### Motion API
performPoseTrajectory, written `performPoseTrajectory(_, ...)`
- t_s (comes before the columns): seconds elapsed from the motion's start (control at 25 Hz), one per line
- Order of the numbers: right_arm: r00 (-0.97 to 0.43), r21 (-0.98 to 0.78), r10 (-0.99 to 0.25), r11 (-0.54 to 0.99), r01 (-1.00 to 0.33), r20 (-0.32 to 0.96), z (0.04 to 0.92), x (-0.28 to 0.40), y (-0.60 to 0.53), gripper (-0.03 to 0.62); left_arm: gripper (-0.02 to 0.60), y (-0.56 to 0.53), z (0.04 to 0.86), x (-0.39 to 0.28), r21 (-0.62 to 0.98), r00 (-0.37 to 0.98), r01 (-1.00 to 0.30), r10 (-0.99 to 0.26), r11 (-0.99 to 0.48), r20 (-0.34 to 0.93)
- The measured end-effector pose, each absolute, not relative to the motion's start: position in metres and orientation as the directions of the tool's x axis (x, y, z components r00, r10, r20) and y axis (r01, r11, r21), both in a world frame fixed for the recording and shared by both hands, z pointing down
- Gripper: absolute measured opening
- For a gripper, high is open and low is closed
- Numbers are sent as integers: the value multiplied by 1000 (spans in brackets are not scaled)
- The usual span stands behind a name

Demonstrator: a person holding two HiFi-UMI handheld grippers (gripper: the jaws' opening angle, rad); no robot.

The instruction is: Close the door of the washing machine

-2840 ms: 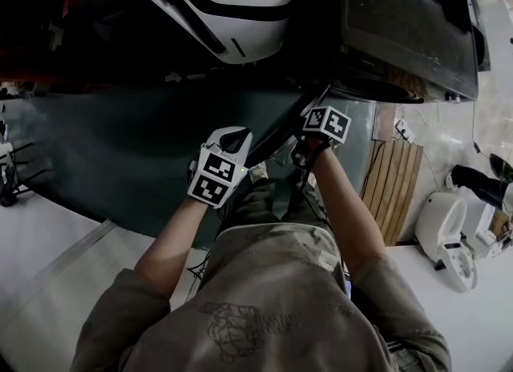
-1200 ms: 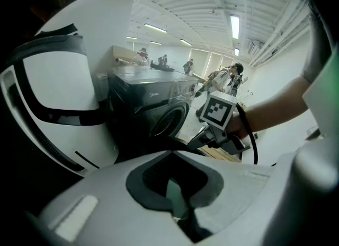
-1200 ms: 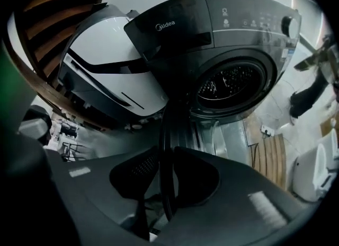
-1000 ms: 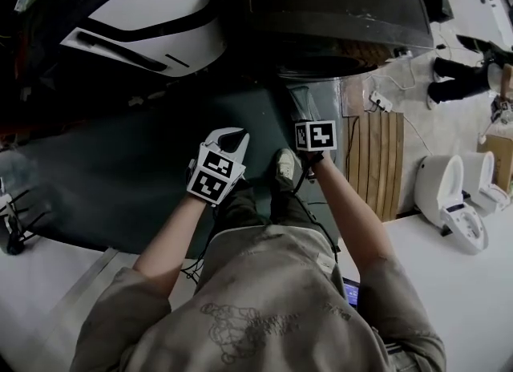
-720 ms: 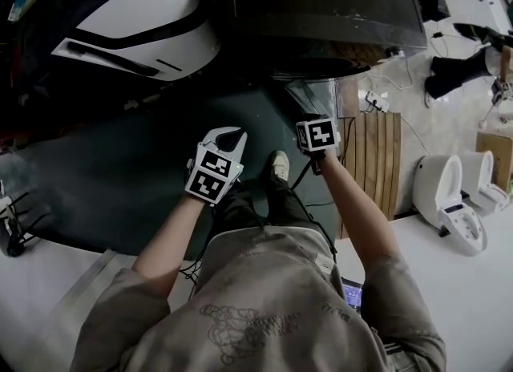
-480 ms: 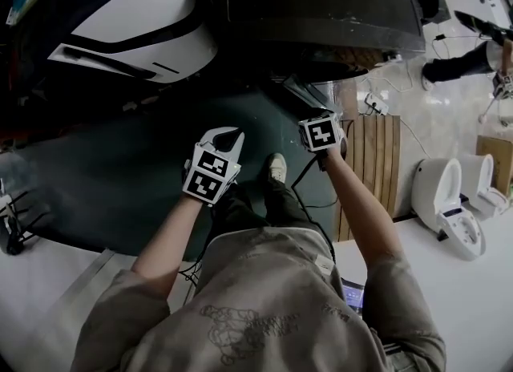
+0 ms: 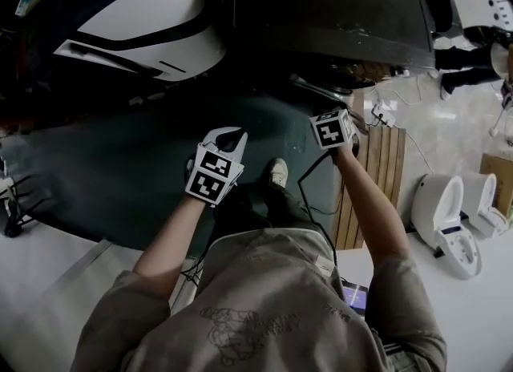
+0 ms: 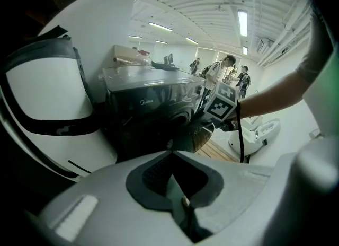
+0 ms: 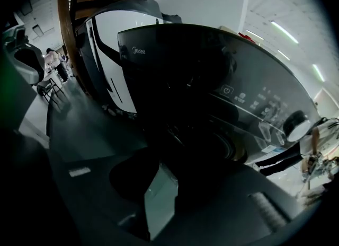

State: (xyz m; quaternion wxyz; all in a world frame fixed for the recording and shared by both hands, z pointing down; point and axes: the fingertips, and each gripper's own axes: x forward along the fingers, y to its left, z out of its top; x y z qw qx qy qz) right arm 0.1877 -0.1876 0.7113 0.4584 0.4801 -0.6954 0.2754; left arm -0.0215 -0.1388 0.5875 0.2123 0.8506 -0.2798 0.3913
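Washing machine (image 7: 337, 10), dark-fronted, at the top of the head view, standing on a green mat (image 7: 120, 162) with a white, black-striped appliance (image 7: 152, 18) just beside it on the left. Door (image 7: 314, 86): ajar, its rim jutting out from the machine's front, low and towards the right; not shut. Left hand-held gripper (image 7: 227, 139): white, with a marker cube on its back, held over the mat well left of the door; its own view shows the grey jaws brought together at the tips with nothing between them, touching nothing, and pointing at the machine's front. Right hand-held gripper (image 7: 335, 126): cube uppermost, held just beside the door rim on its near side; whether it touches the rim cannot be told. Its own view is very dark: the jaws face the round door opening and the control panel above it, a thin wedge of green mat shows between them, and the tips are lost against the black front, so how far apart they stand cannot be told. Cable (image 7: 309, 178): black, running from the right hand-held gripper back along the forearm. Wooden slats (image 7: 365, 186): flat on the floor right of the mat. White units (image 7: 449, 226): two, on the pale floor well right of the slats.
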Motion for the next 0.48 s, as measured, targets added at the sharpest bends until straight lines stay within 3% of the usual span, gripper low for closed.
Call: performPoseTrajectory(0.48, 12, 235, -549, 338, -911, 836, 707, 213, -251, 110, 0, -131, 592, -43, 129, 485, -697, -331, -706, 810)
